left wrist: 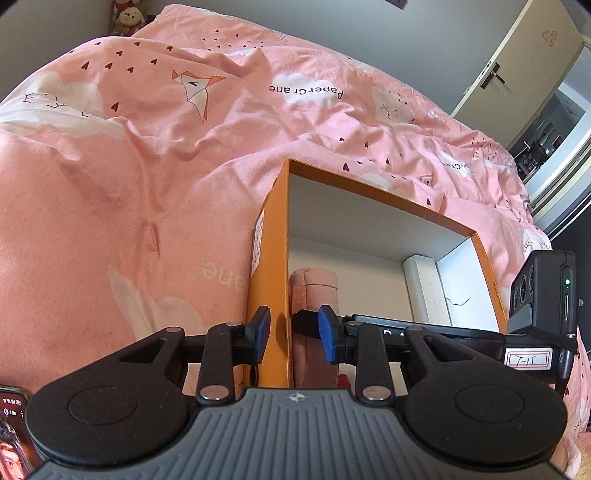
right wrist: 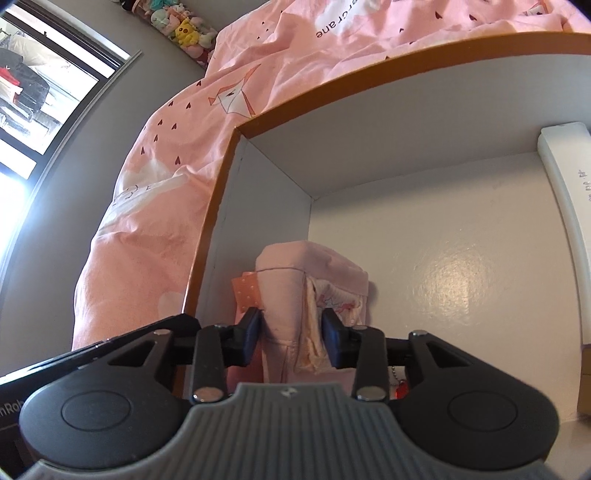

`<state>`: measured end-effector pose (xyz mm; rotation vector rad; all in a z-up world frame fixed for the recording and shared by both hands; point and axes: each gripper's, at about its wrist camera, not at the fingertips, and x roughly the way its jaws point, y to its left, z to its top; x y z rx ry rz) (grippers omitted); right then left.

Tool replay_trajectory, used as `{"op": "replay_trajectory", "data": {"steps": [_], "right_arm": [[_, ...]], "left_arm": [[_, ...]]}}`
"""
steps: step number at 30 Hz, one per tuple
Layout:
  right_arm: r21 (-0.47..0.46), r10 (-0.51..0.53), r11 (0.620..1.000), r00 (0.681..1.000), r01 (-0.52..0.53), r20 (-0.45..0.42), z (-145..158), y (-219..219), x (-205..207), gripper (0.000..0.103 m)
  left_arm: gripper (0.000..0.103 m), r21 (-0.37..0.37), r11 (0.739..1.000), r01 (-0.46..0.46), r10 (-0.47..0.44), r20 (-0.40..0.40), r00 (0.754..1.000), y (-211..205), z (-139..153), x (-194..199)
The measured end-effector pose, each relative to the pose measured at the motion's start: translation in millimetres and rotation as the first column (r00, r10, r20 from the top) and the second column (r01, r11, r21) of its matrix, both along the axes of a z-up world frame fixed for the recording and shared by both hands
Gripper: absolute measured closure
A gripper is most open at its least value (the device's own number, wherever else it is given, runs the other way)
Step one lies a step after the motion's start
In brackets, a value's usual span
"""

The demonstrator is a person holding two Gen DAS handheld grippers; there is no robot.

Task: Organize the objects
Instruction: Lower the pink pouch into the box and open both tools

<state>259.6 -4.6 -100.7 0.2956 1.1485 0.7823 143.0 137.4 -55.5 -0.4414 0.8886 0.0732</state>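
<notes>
An orange cardboard box with a white inside lies open on a pink bed. My left gripper straddles its left wall with blue pads on either side; a gap shows between the right pad and the wall. My right gripper is inside the box, shut on a folded pink cloth pouch standing at the box's left wall. The pouch also shows in the left wrist view. The right gripper's body crosses the box in that view.
A white flat box leans along the right inner wall, also in the left wrist view. The pink quilt surrounds the box. A phone lies at the lower left. Plush toys line the wall; a door stands far right.
</notes>
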Motion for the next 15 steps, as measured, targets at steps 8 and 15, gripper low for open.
{"op": "replay_trajectory", "data": {"steps": [8, 15], "right_arm": [[-0.026, -0.013, 1.000, 0.996, 0.016, 0.086, 13, -9, -10, 0.053], [-0.035, -0.047, 0.998, 0.974, 0.056, 0.221, 42, -29, -30, 0.046]], "left_arm": [[0.070, 0.010, 1.000, -0.022, 0.022, 0.029, 0.999, -3, 6, -7], [0.070, 0.144, 0.990, 0.005, -0.025, 0.137, 0.990, -37, 27, -22]]}}
